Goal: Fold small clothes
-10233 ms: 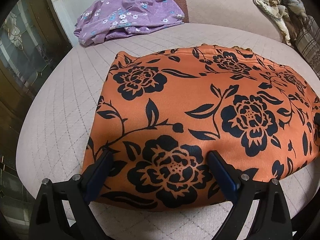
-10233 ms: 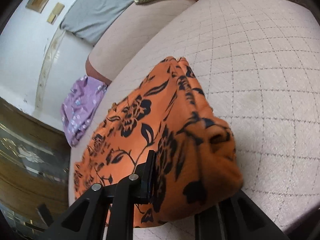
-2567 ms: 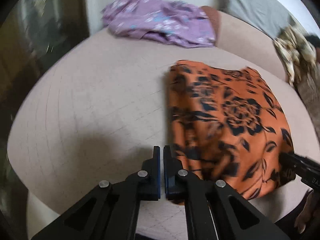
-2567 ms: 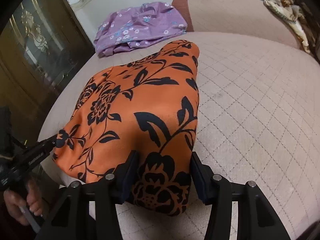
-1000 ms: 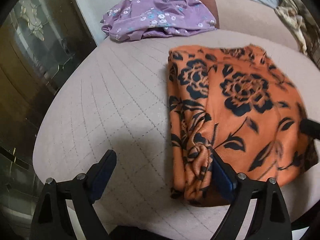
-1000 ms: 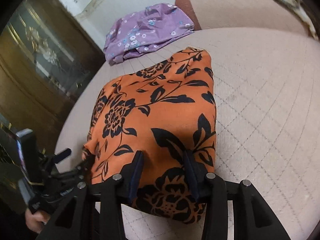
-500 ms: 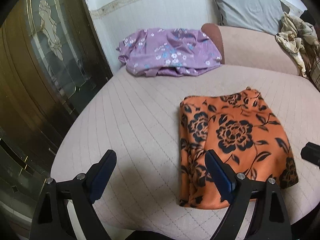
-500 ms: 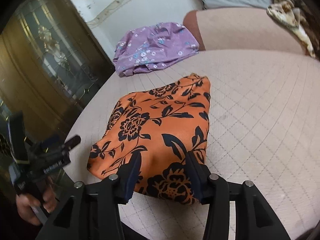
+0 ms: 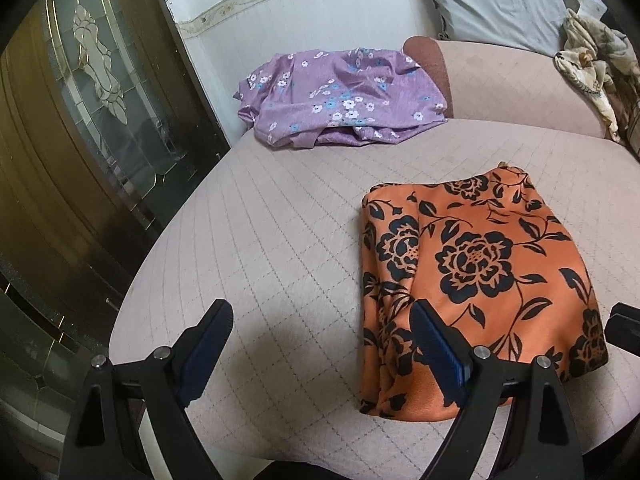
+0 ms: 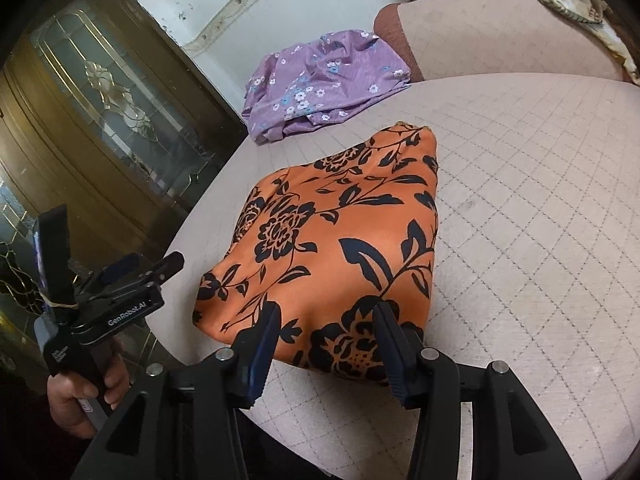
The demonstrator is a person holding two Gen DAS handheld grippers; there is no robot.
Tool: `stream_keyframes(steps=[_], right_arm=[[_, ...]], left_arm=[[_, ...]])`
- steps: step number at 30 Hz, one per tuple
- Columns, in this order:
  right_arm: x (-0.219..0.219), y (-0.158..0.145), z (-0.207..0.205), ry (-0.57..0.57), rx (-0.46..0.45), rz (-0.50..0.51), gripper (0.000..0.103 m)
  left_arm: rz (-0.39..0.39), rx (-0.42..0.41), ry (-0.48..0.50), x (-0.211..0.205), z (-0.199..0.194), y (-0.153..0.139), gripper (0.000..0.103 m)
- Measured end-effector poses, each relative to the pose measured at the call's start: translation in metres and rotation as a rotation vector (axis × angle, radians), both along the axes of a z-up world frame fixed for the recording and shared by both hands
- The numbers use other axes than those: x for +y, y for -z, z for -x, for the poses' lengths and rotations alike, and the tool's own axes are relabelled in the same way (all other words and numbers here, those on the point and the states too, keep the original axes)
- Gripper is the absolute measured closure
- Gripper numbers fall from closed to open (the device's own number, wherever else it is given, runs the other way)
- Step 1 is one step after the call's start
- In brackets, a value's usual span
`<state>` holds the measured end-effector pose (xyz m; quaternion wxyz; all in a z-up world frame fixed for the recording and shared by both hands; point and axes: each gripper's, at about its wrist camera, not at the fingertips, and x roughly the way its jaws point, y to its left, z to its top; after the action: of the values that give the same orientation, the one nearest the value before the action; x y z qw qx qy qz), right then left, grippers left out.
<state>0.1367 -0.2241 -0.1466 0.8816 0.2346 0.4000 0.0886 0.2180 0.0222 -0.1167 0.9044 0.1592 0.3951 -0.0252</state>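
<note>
Orange flowered cloth [image 10: 340, 248], folded on the quilted seat [image 10: 540, 240]: we hold the right claw [image 10: 326, 344] nearest, jaws apart, straddling its near end; left claw [image 9: 320, 344] wide open beside it.

- The folded garment [image 9: 480, 276] is orange, printed with black roses, leaves and stems.
- The quilted cushion [image 9: 280, 232] under it is pale pinkish beige with a faint diamond grid of stitching.
- Beyond the orange garment, the crumpled cloth [image 9: 340, 96] is lilac with small white and blue flowers.
- The pillow [image 9: 496, 4] behind the lilac cloth is plain grey.
- The gripper fingers [image 10: 260, 344] are black with dark blue pads.
</note>
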Motion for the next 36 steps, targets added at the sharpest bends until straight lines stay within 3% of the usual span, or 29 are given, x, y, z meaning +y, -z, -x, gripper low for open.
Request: stream_keyframes(steps=[4, 6, 7, 9, 11, 12, 13, 14, 17, 21, 24, 36], right_arm=[[0.0, 0.012, -0.01, -0.01, 0.037, -0.008, 0.051], [0.0, 0.036, -0.022, -0.025, 0.117, -0.027, 0.051], [-0.001, 0.039, -0.022, -0.024, 0.115, -0.041, 0.051], [-0.005, 0.036, -0.021, -0.029, 0.102, -0.066, 0.051], [-0.012, 0.027, -0.02, -0.036, 0.091, -0.082, 0.051], [-0.017, 0.023, -0.02, -0.022, 0.075, -0.09, 0.049], [-0.024, 0.019, -0.019, 0.002, 0.06, -0.097, 0.038], [-0.028, 0.017, -0.02, 0.019, 0.052, -0.104, 0.029], [-0.049, 0.018, -0.027, 0.061, 0.049, -0.169, 0.028], [-0.068, 0.037, -0.048, 0.077, 0.118, -0.248, 0.028], [-0.078, 0.054, -0.059, 0.091, 0.155, -0.323, 0.028], [-0.08, 0.089, -0.091, 0.047, 0.184, -0.487, 0.027]], left_arm=[[-0.007, 0.062, 0.005, -0.002, -0.012, 0.023, 0.013], [-0.033, 0.179, -0.002, -0.002, -0.025, 0.054, 0.012], [-0.013, 0.238, 0.001, 0.0, -0.03, 0.066, 0.011], [0.067, 0.243, -0.016, 0.009, -0.031, 0.063, 0.011], [0.075, 0.231, -0.002, 0.011, -0.032, 0.054, 0.011], [0.076, 0.207, 0.007, 0.012, -0.032, 0.047, 0.011], [0.086, 0.188, 0.01, 0.014, -0.034, 0.042, 0.011], [0.105, 0.178, 0.01, 0.017, -0.036, 0.036, 0.011], [0.204, 0.219, 0.008, 0.028, -0.053, 0.031, 0.011], [0.397, 0.403, 0.016, 0.04, -0.085, 0.053, 0.011], [0.489, 0.497, 0.013, 0.04, -0.097, 0.069, 0.011], [0.622, 0.559, 0.132, 0.013, -0.113, 0.088, 0.011]])
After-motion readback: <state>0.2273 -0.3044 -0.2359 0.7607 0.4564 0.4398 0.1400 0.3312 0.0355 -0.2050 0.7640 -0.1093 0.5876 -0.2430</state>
